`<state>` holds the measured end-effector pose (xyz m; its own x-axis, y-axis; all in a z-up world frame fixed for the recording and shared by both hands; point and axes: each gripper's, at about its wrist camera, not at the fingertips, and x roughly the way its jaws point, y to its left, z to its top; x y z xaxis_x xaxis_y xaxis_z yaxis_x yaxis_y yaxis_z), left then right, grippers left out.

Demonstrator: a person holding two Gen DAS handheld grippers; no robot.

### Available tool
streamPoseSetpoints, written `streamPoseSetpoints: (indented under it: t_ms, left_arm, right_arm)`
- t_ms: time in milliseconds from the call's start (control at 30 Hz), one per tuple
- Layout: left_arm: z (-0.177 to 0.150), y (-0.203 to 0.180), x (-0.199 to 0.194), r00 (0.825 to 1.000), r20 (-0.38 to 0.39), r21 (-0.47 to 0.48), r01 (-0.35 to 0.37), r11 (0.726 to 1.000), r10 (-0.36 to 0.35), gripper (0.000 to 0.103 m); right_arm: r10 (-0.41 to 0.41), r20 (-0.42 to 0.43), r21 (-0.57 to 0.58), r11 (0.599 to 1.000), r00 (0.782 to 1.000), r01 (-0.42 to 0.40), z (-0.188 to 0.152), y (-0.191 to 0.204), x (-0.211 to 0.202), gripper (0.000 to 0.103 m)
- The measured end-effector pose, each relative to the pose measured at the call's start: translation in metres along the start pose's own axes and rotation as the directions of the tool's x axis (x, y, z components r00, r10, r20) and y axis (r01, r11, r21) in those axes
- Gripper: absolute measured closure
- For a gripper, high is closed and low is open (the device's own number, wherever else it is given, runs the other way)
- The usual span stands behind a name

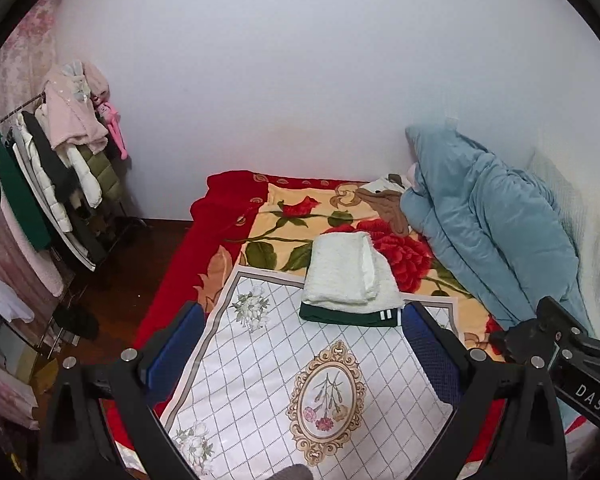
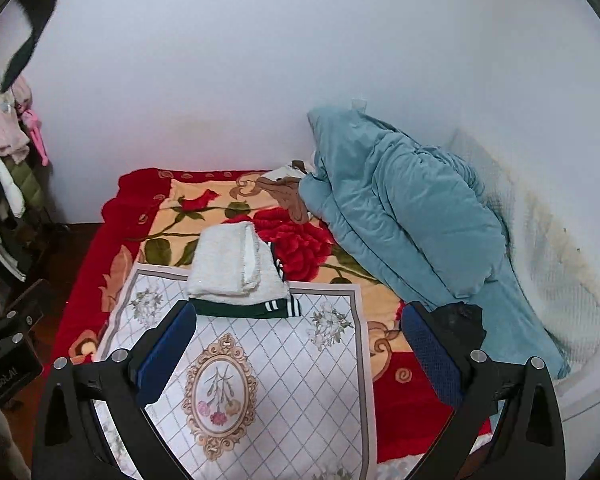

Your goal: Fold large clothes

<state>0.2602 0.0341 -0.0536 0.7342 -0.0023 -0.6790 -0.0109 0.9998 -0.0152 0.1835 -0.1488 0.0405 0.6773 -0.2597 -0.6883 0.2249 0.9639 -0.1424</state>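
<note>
A folded white fleece garment [image 1: 350,274] lies on a folded dark green garment with white stripes [image 1: 352,317] at the far edge of a white patterned mat [image 1: 284,384] on the bed. The stack also shows in the right wrist view, white [image 2: 232,260] over green [image 2: 244,309], on the mat [image 2: 284,372]. My left gripper [image 1: 300,344] is open and empty, above the mat, short of the stack. My right gripper [image 2: 298,340] is open and empty, also above the mat; its body shows at the right of the left wrist view [image 1: 560,344].
A red floral blanket [image 1: 284,216] covers the bed. A rumpled blue quilt [image 1: 488,232] lies along the right wall, also in the right wrist view [image 2: 408,224]. A rack of hanging clothes [image 1: 56,172] stands left of the bed on the wooden floor [image 1: 124,276].
</note>
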Motion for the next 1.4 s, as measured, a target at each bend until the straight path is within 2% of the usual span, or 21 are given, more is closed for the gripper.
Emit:
streamPoseSetpoints:
  t_ms: [200,467,1400]
  left_arm:
    - [-0.006,-0.007,-0.025,1.000,0.022,0.006,0.000,1.000,0.000,0.003]
    - [-0.011,-0.014,-0.043,0.999,0.033,0.002,-0.001,1.000,0.001,0.003]
    - [-0.023,-0.013,-0.059,0.999,0.043,-0.017,-0.023,1.000,0.024,0.002]
  right_arm:
    - [0.015,0.032,-0.010,1.000,0.999,-0.014,0.000,-0.015,-0.037,0.000]
    - [0.038,0.054,-0.022,0.999,0.998,-0.037,-0.003,-0.026,-0.061,0.000]
    - [0.058,0.046,-0.018,0.998,0.997,-0.057,-0.004,-0.034,-0.071,0.000]
